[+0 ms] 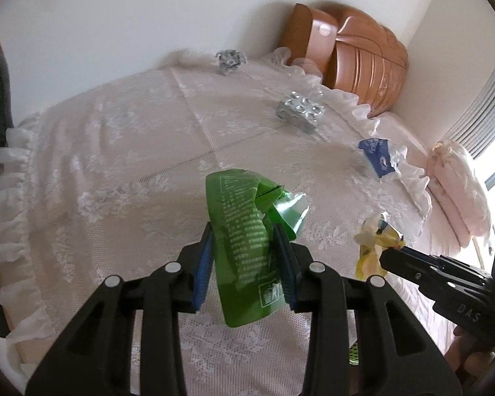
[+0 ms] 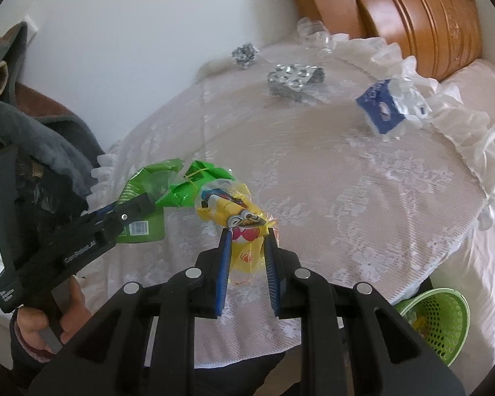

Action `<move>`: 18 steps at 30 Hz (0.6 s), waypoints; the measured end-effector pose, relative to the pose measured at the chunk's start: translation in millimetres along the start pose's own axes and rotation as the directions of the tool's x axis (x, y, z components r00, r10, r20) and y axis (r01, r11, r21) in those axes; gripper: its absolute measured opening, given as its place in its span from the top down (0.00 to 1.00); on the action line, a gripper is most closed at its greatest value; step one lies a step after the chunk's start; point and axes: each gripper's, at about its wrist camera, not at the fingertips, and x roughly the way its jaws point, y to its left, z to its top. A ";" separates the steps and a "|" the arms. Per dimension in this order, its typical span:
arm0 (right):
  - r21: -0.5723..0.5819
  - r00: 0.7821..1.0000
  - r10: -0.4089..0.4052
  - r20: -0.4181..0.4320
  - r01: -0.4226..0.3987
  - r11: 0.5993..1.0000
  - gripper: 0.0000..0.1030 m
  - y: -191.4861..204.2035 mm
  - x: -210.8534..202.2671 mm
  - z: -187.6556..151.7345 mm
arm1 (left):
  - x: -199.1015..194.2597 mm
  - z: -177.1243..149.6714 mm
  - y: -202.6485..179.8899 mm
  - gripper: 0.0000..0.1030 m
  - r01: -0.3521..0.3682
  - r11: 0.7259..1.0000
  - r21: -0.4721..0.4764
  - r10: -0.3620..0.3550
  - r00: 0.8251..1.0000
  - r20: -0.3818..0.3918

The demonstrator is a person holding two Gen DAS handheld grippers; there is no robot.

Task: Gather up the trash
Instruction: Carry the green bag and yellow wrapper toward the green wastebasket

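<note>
My left gripper (image 1: pixel 244 231) is shut on a crumpled green wrapper (image 1: pixel 241 231), held above the lace-covered round table (image 1: pixel 115 181); the same green wrapper (image 2: pixel 178 184) shows at the left of the right wrist view. My right gripper (image 2: pixel 247 234) is shut on a yellow wrapper (image 2: pixel 244 231), which appears as the yellow wrapper (image 1: pixel 373 244) at the right of the left wrist view. Still lying on the table are a silver blister pack (image 1: pixel 300 110), a crumpled foil ball (image 1: pixel 229 59) and a blue packet (image 1: pixel 378 156).
A green mesh bin (image 2: pixel 442 320) stands below the table edge at the lower right. A wooden headboard (image 2: pixel 412 13) and a bed with a pink pillow (image 1: pixel 458 191) lie beyond the table. Dark clothing (image 2: pixel 33 132) hangs at the left. A hand (image 2: pixel 49 323) grips the left tool.
</note>
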 end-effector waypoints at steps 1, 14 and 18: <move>0.004 1.000 -0.002 0.003 0.002 1.000 0.80 -2.2 -1.6 0.0 | -0.9 0.9 -2.0 0.66 -0.019 1.000 0.009 0.019 1.000 0.006; 0.071 0.999 -0.022 0.046 0.019 0.997 0.80 -39.2 -26.5 -6.4 | -31.8 14.7 38.2 0.66 -0.193 0.979 -0.073 0.197 0.978 0.069; 0.080 0.998 -0.028 0.062 0.023 0.997 0.80 -47.3 -34.9 -8.1 | -48.1 12.5 20.6 0.66 -0.156 0.987 -0.035 0.159 0.983 0.096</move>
